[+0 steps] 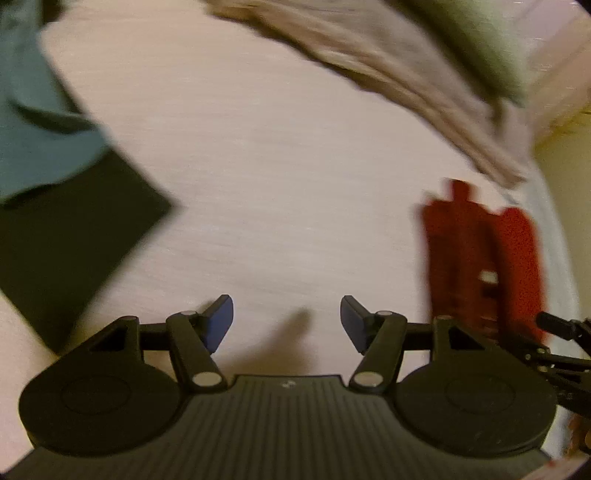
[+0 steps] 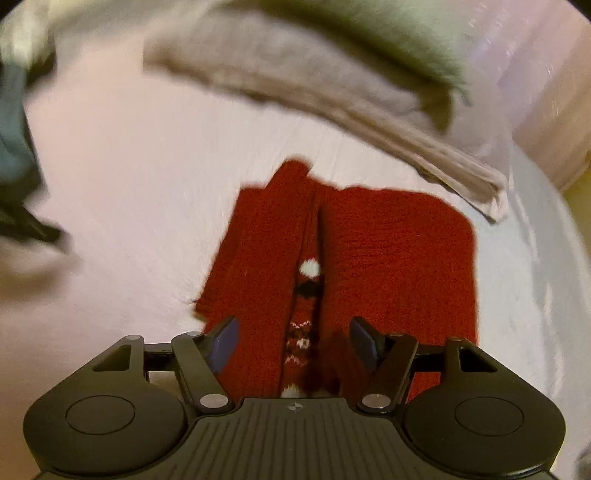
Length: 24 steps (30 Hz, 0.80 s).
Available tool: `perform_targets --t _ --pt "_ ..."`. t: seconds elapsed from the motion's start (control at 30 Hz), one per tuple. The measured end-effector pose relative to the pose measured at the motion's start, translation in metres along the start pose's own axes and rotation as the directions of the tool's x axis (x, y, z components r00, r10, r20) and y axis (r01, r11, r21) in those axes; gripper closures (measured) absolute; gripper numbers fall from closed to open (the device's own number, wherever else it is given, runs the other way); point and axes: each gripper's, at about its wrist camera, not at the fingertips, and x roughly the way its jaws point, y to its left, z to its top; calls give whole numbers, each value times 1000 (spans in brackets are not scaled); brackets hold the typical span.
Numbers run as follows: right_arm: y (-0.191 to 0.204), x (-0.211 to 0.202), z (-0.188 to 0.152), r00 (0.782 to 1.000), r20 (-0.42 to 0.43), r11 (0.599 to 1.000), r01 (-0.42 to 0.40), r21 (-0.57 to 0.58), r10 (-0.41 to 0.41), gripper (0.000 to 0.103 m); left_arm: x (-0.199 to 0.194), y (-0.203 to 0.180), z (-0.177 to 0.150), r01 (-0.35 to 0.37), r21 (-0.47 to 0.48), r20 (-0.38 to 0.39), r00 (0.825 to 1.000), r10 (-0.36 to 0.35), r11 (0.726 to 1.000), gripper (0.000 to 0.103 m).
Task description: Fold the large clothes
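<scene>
A red knitted garment (image 2: 388, 258) lies folded on the pale sheet (image 2: 129, 221), with a white and black pattern showing in the slit down its middle. My right gripper (image 2: 293, 341) hovers over its near edge, open, the knit below its blue pads but not pinched. In the left wrist view the same red garment (image 1: 480, 251) lies at the right. My left gripper (image 1: 286, 321) stands open over bare sheet (image 1: 258, 166), nothing between its fingers. Part of the right gripper (image 1: 565, 347) shows at that view's right edge.
A beige folded cloth (image 2: 295, 74) and a green one (image 2: 388, 33) lie along the far side. A teal garment (image 1: 33, 122) rests on a dark one (image 1: 74, 251) at the left. The bed's right edge (image 2: 554, 258) drops off beside the red garment.
</scene>
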Motion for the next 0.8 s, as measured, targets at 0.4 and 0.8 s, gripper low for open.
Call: perform_targets --t 0.4,0.8 --pt "-207 32 -77 979 -154 832 198 519 -137 41 86 -137 3 406 -136 -144 895 -423 904 39" --pt "-227 81 -88 984 -176 771 90 631 30 44 127 -164 5 432 -97 -157 883 -443 896 80"
